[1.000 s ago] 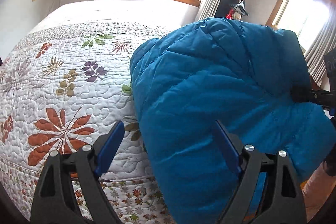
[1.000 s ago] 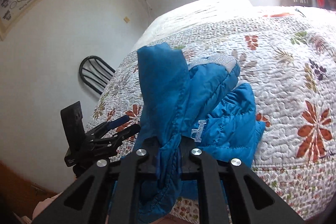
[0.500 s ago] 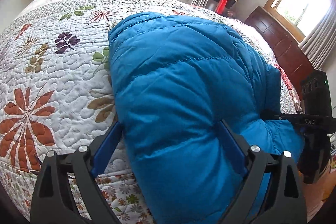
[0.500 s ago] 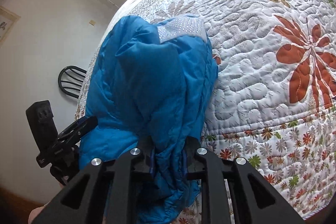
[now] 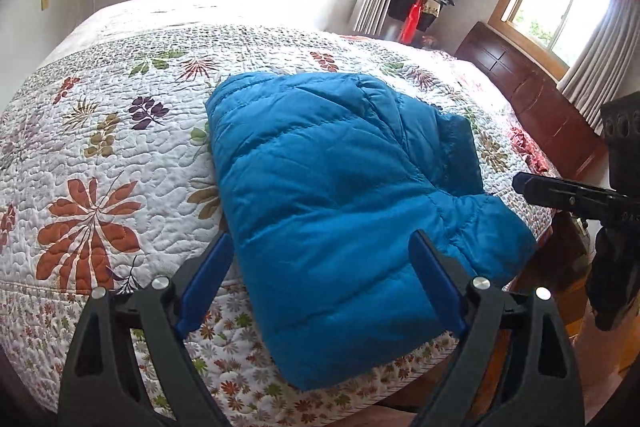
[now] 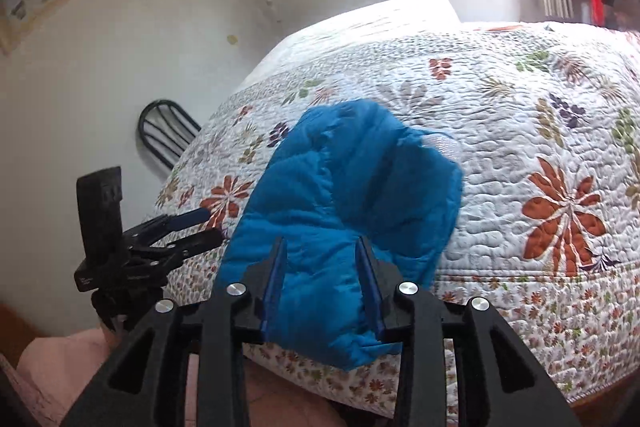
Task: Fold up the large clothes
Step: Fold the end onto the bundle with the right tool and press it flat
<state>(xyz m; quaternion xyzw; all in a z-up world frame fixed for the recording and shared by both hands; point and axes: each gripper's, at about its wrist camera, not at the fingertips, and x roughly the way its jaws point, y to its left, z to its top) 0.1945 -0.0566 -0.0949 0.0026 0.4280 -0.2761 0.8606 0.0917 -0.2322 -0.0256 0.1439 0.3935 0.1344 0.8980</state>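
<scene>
The left gripper (image 5: 320, 277) is hanging with its blue fingers (image 5: 206, 281) spread wide, straddling the near edge of the blue puffer jacket (image 5: 340, 179) without pinching it. The right gripper (image 6: 322, 285) is also parted, its pads either side of the hem but seemingly not clamping. The jacket is lying folded in a thick bundle on the floral quilt (image 5: 100, 163), its near end drooping over the bed's edge. Judging by this, a fold is just being set down; the next move probably calls for pushing the bundle further onto the bed. Both tools are pointing forward over the mattress, slightly downward.
</scene>
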